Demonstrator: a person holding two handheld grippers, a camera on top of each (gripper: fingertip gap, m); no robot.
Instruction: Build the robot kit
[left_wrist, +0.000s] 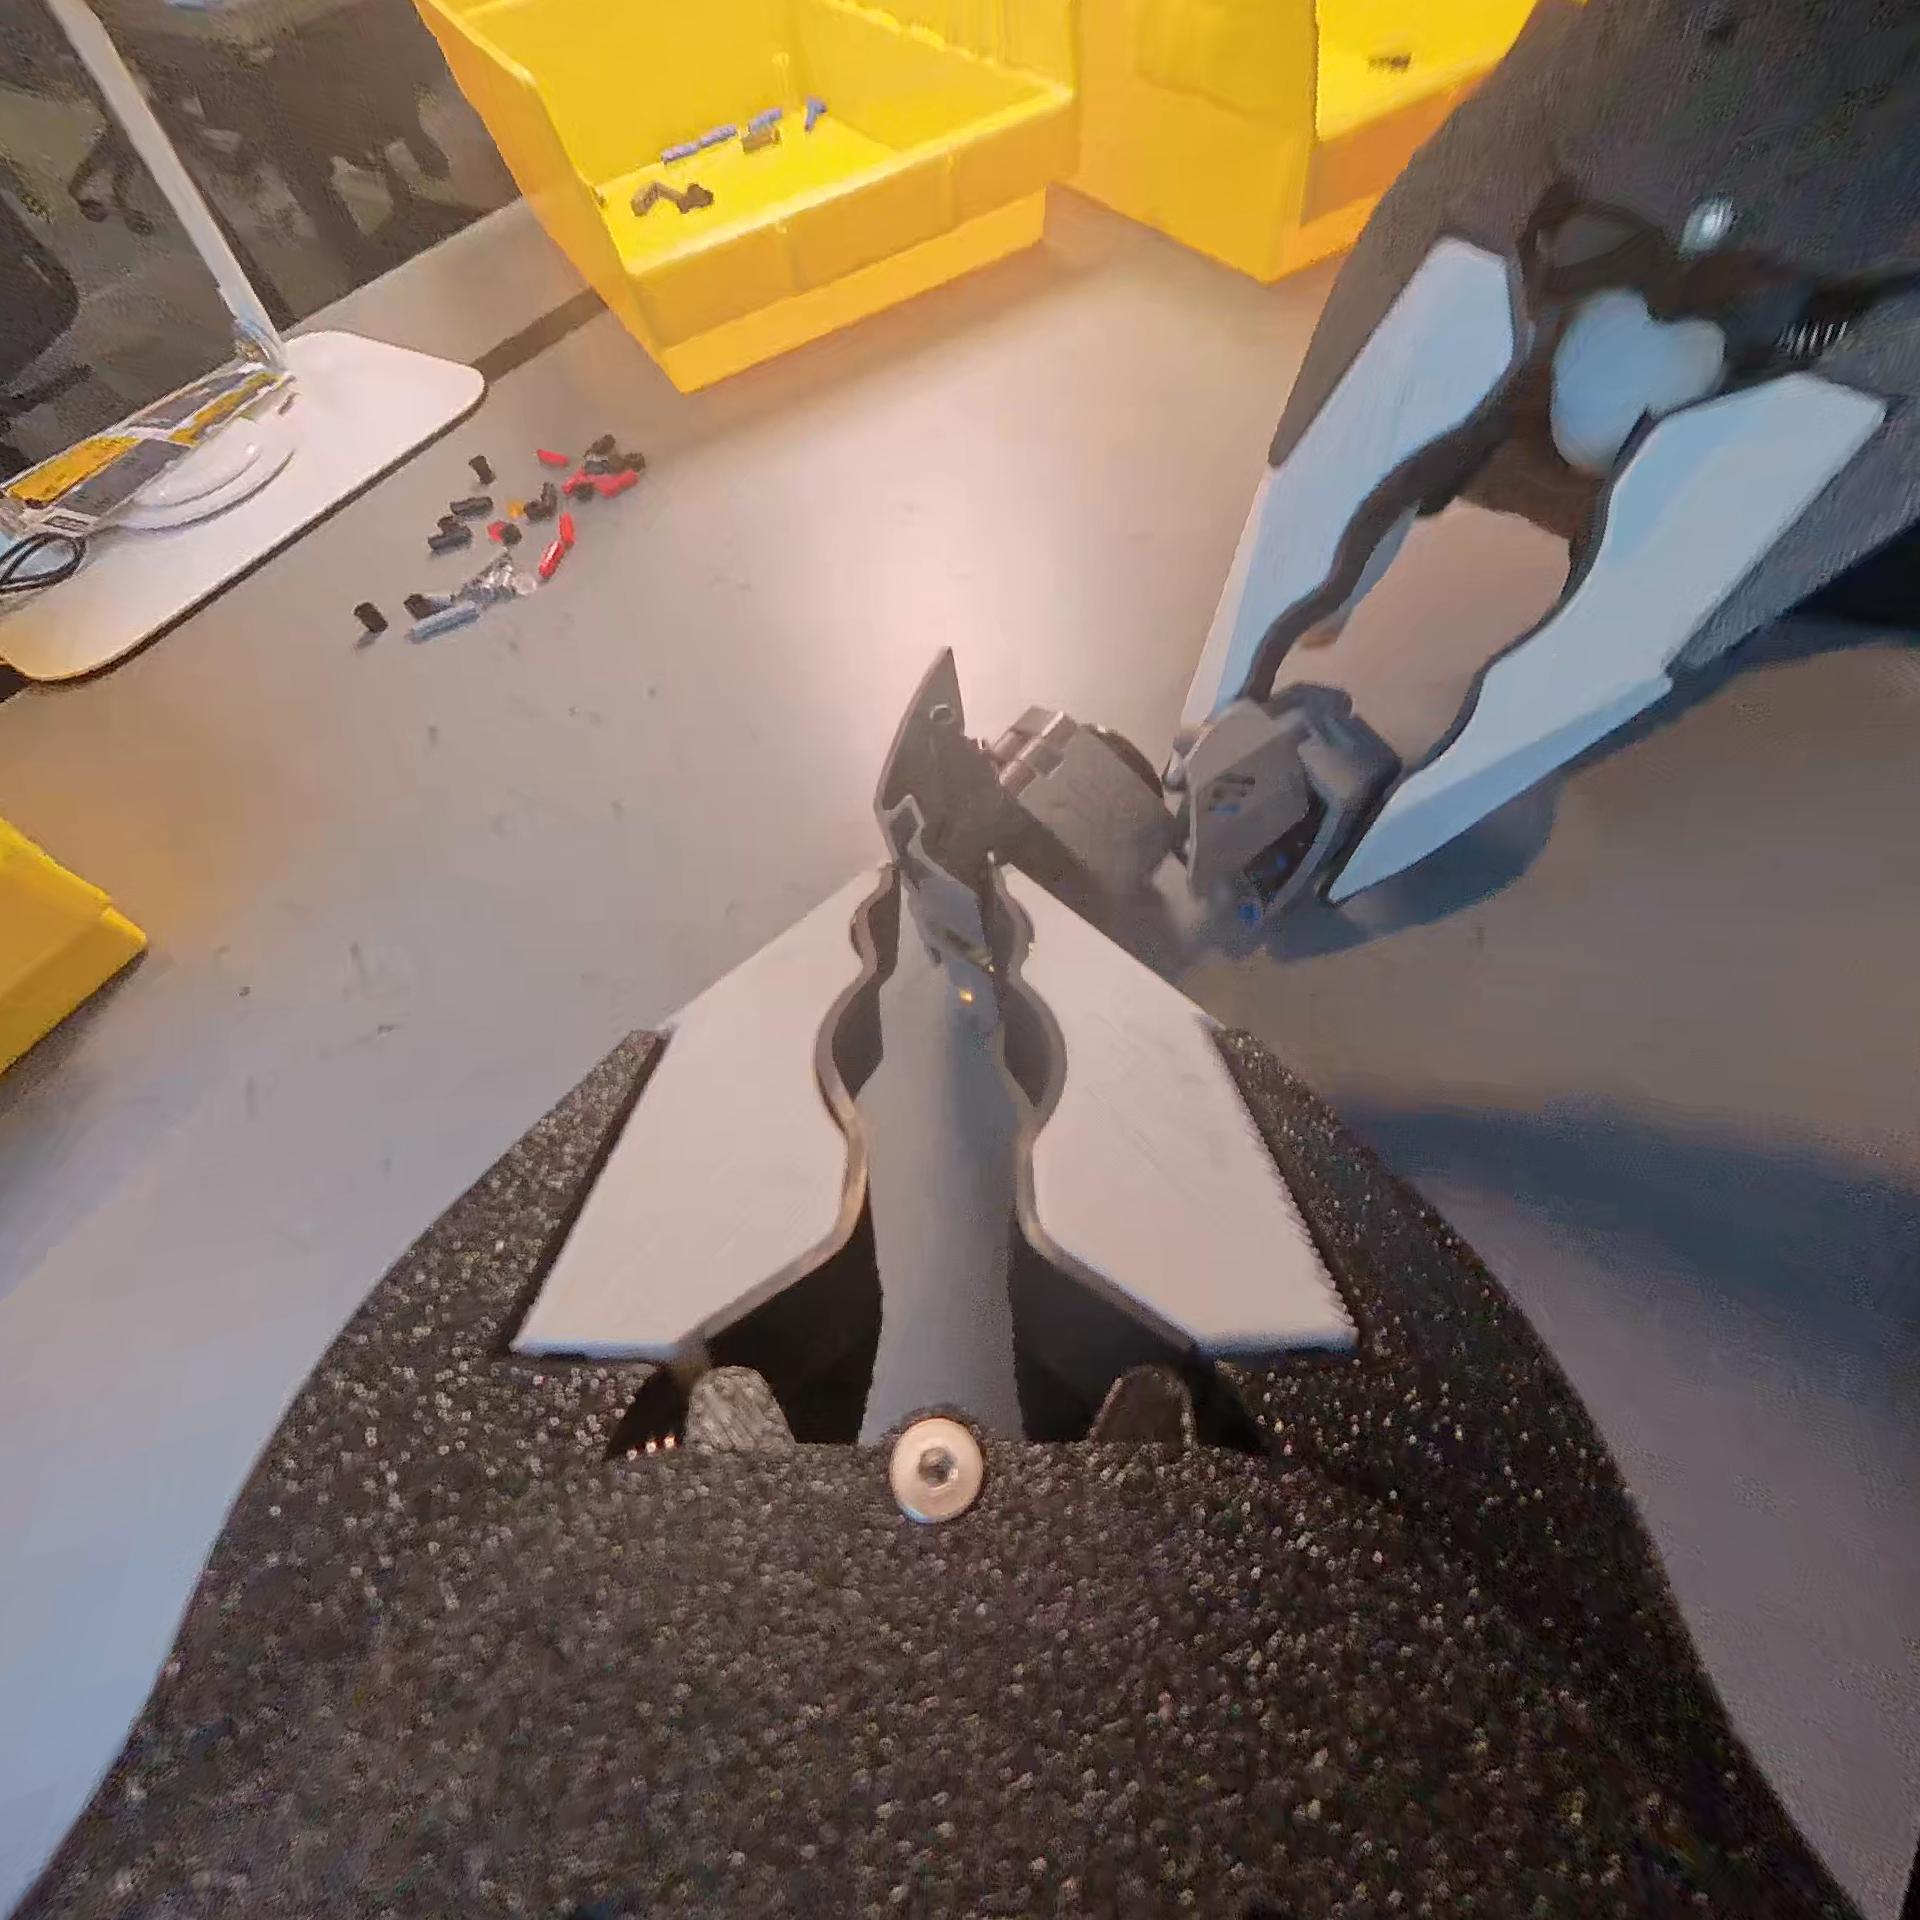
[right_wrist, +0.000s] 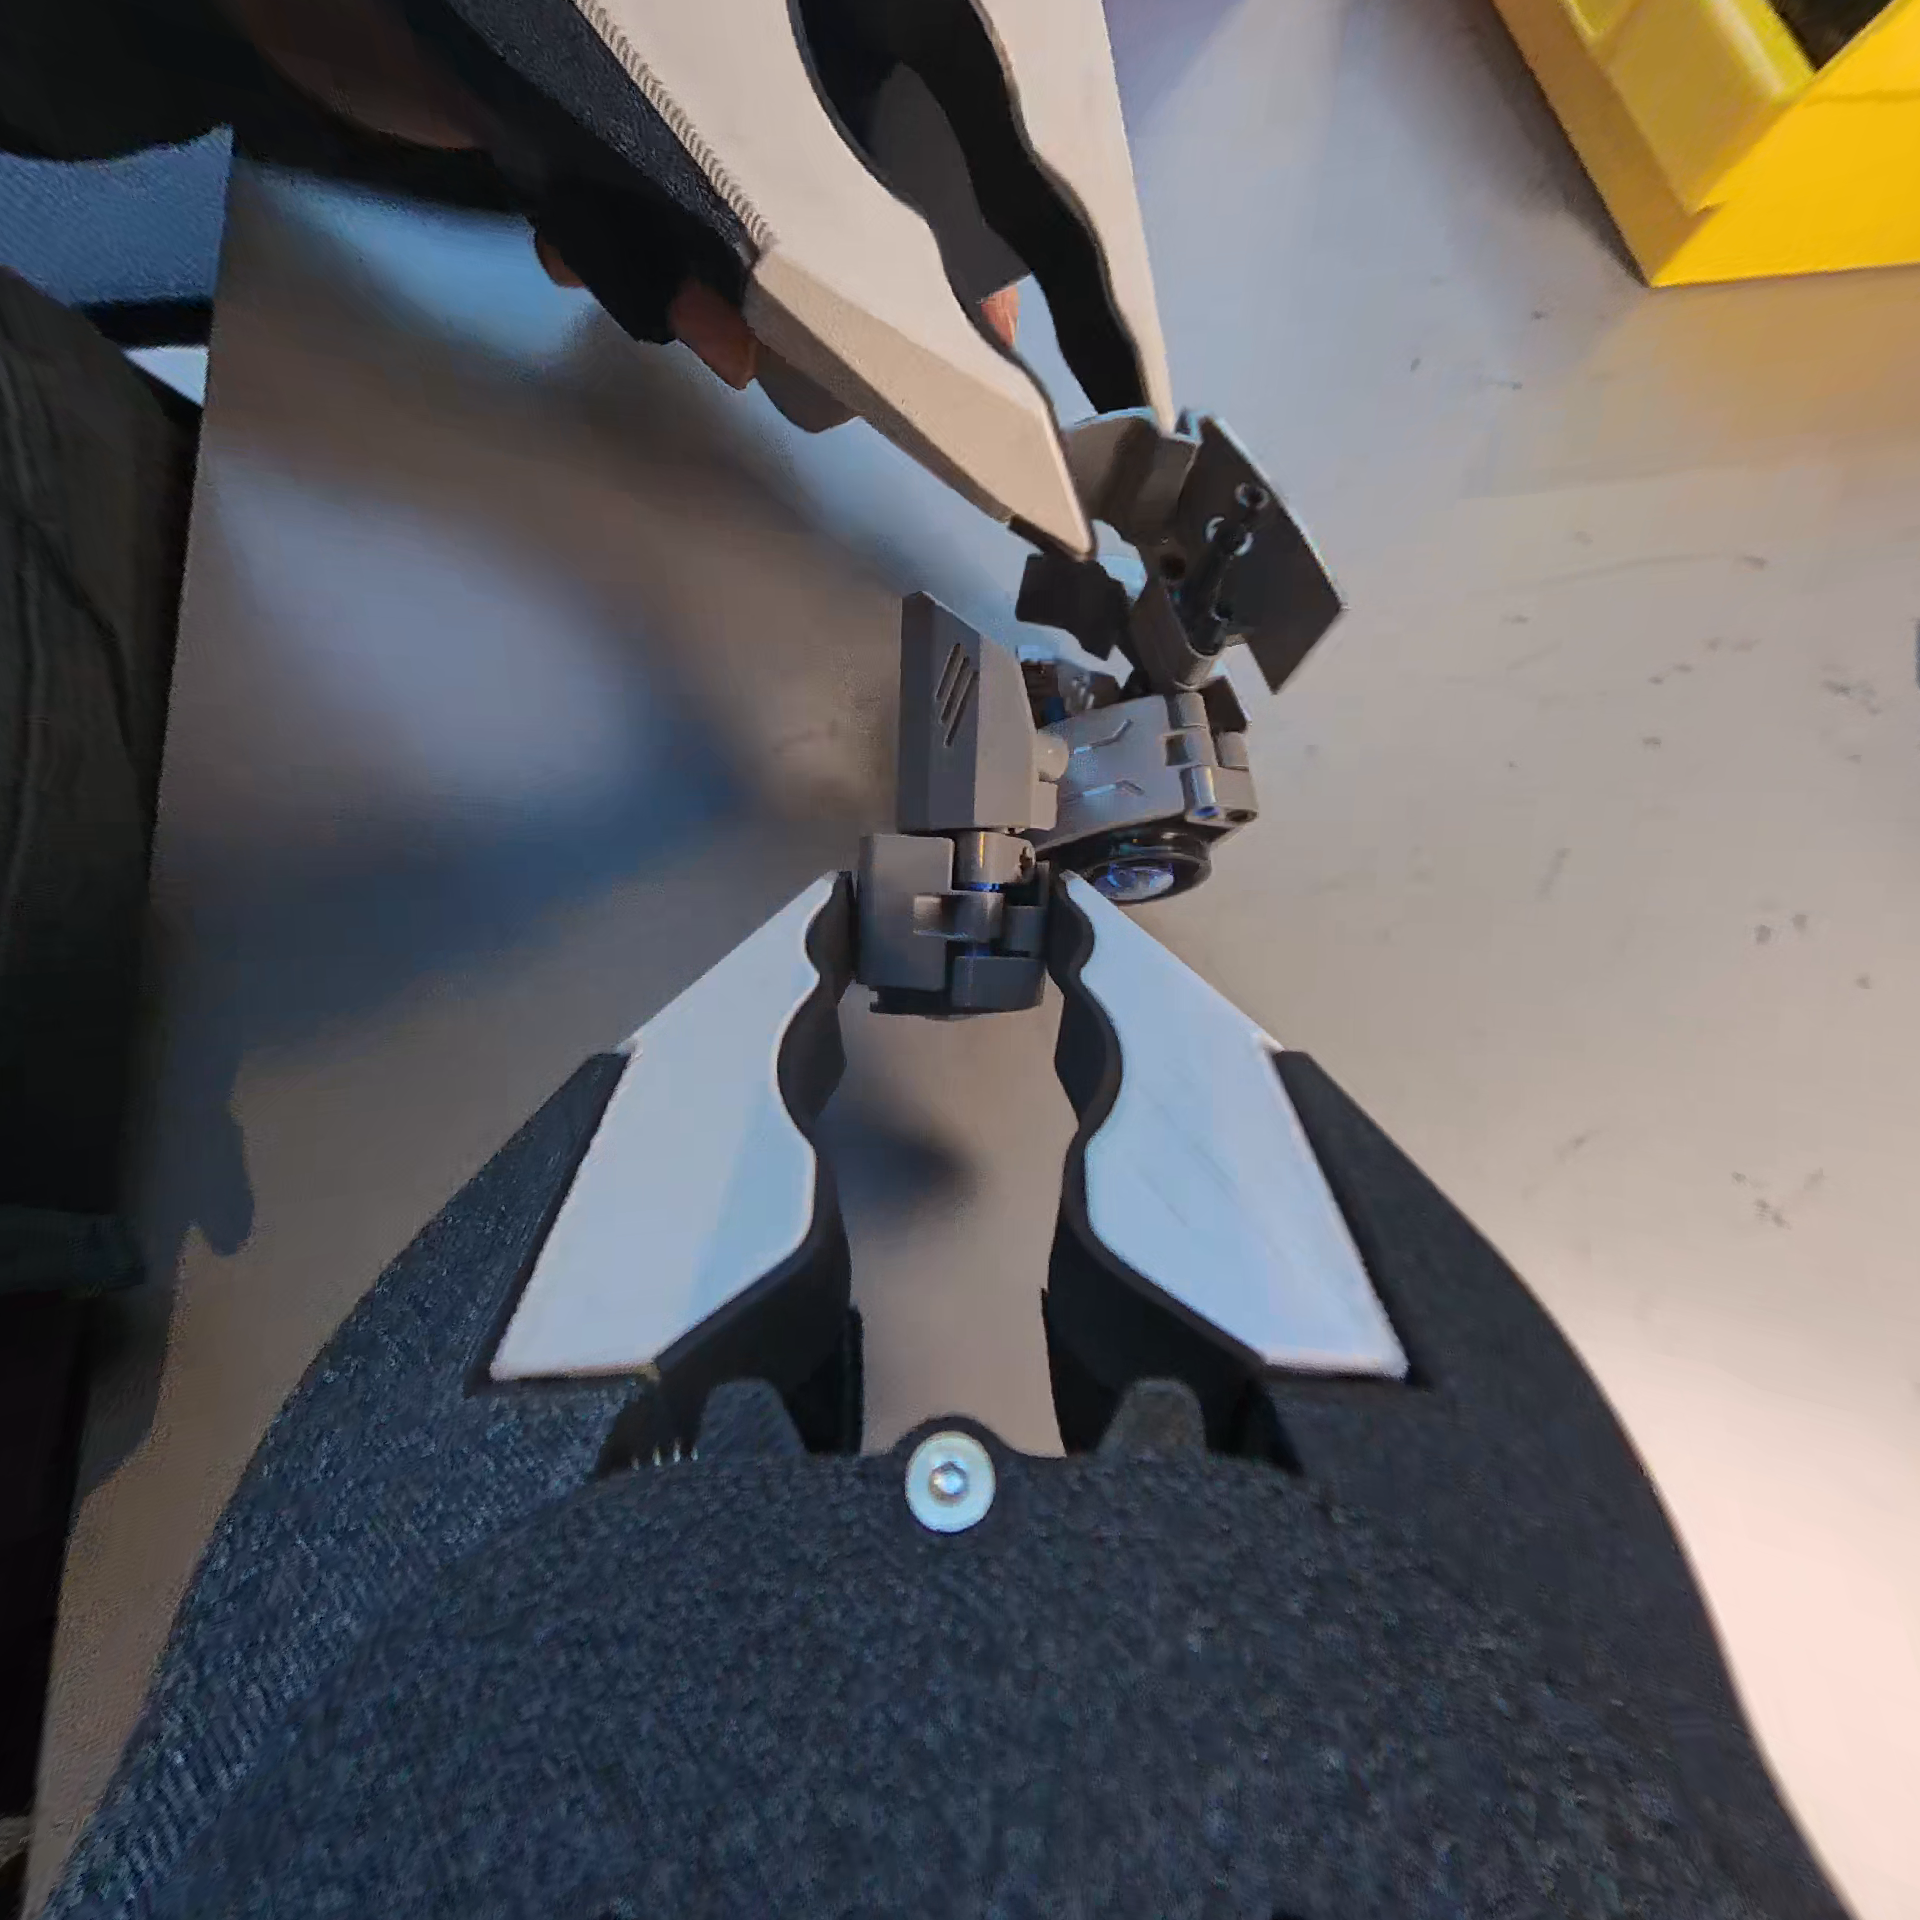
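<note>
A grey and black brick-built model (left_wrist: 1049, 790) with hinged panels is held between both grippers just above the grey table. My left gripper (left_wrist: 951, 904) is shut on the model's dark fin-shaped end (left_wrist: 930, 748). My right gripper (right_wrist: 951, 925) is shut on a grey blocky part (right_wrist: 951, 935) at the model's other end; it also shows in the left wrist view (left_wrist: 1283, 821) at the right. In the right wrist view the left gripper (right_wrist: 1101, 488) comes in from the top, on the fin panel (right_wrist: 1257, 551). A round dark piece with a blue lens (right_wrist: 1138, 873) hangs under the model.
Yellow bins (left_wrist: 790, 187) with a few small parts stand at the back of the table (left_wrist: 623, 831). Loose small black and red pieces (left_wrist: 509, 530) lie at the left, beside a white lamp base (left_wrist: 260, 499). Another yellow bin corner (right_wrist: 1766, 135) shows at the right wrist view's top right. The grippers' ends are close to 7 centimetres from one another. Both grippers' tips are roughly 40 centimetres from the white lamp base (left_wrist: 260, 499).
</note>
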